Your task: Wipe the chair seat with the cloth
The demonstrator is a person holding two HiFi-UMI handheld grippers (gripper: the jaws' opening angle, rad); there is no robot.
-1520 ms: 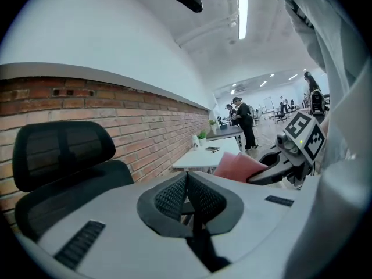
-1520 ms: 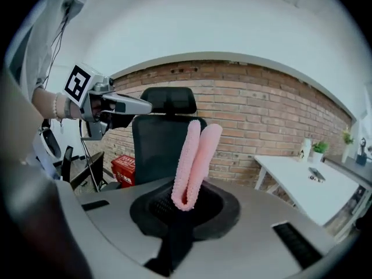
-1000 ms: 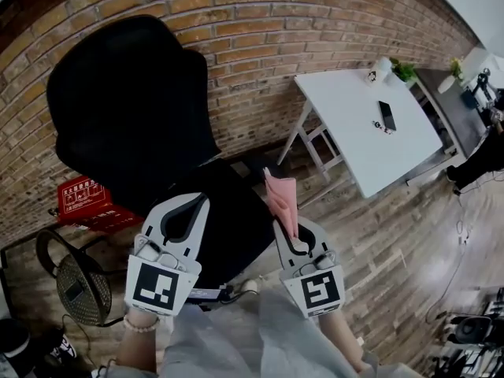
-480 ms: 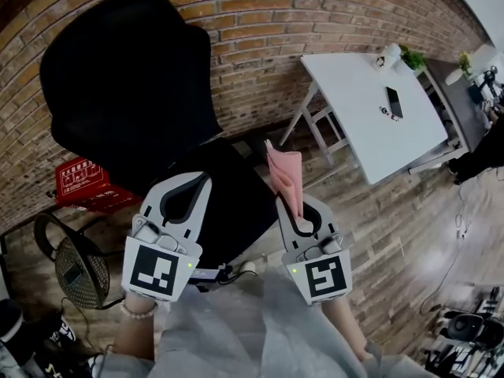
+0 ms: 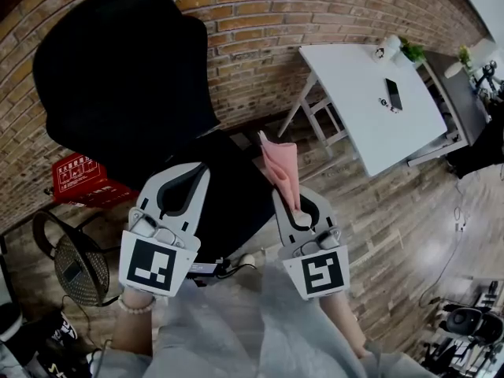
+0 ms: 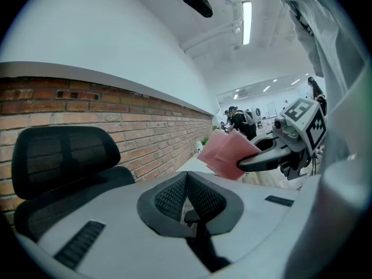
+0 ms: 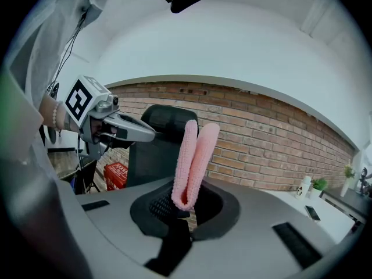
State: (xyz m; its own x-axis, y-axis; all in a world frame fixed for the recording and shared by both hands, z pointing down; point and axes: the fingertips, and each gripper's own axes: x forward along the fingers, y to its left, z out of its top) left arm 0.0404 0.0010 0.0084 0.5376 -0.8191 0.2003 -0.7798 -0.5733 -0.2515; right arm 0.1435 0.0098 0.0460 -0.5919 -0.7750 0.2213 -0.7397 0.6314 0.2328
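Right hand-held gripper (image 5: pixel 295 211) pinches the folded cloth (image 5: pixel 281 164) upright, ready for the chair seat (image 5: pixel 228 211); left hand-held gripper (image 5: pixel 195 173) closed, empty.

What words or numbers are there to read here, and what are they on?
No text here can be read for sure.
Red box: white print, too small and blurred to read.
White bottle on the white table: a dark label, too small to read.
Left marker cube and right marker cube: black-and-white square patterns, no letters or numbers.
Pink cloth: no print shows.
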